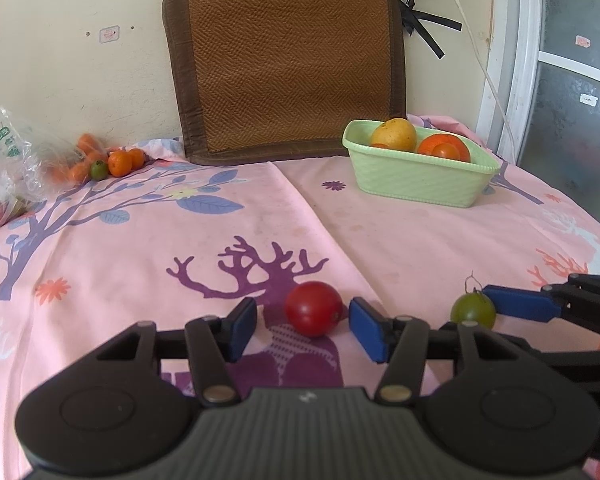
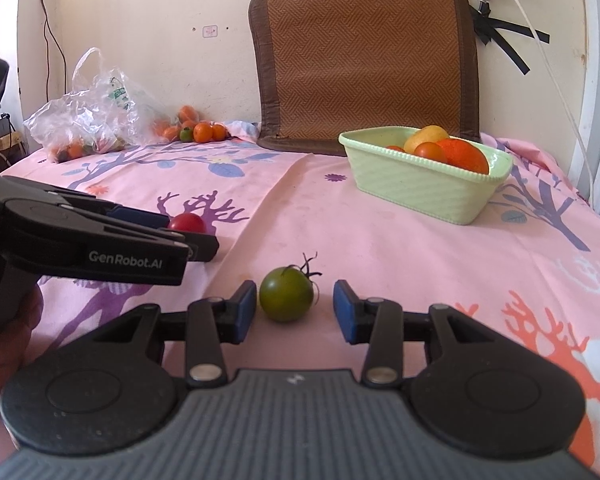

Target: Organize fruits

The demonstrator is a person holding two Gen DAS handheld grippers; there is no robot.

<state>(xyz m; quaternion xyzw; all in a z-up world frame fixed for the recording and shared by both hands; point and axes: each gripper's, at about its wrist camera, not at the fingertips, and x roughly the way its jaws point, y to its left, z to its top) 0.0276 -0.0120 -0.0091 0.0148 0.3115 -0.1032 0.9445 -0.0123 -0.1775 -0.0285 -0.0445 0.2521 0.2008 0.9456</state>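
Grippers are pointing forward and somewhat downward over the pink printed bedsheet (image 1: 400, 240), side by side and close together. The left gripper (image 1: 302, 320) is sitting low with its jaws partly open around the red tomato (image 1: 314, 309); the tomato is resting on the sheet between the blue pads (image 1: 366, 330), with a clear gap on the left side and almost none on the right, so nothing is being gripped. The right gripper (image 2: 295, 307) is likewise straddling the green tomato (image 2: 286, 294), whose dark stem is sticking up and to the right; the left pad is lying almost against the fruit and the right one is standing apart. A hand (image 2: 8, 340) is showing at the left edge of the right wrist view, wrapping the left gripper's handle. Farther back on the right, the pale green basket (image 2: 420, 188) is holding several orange and yellow fruits, well apart from both tomatoes.
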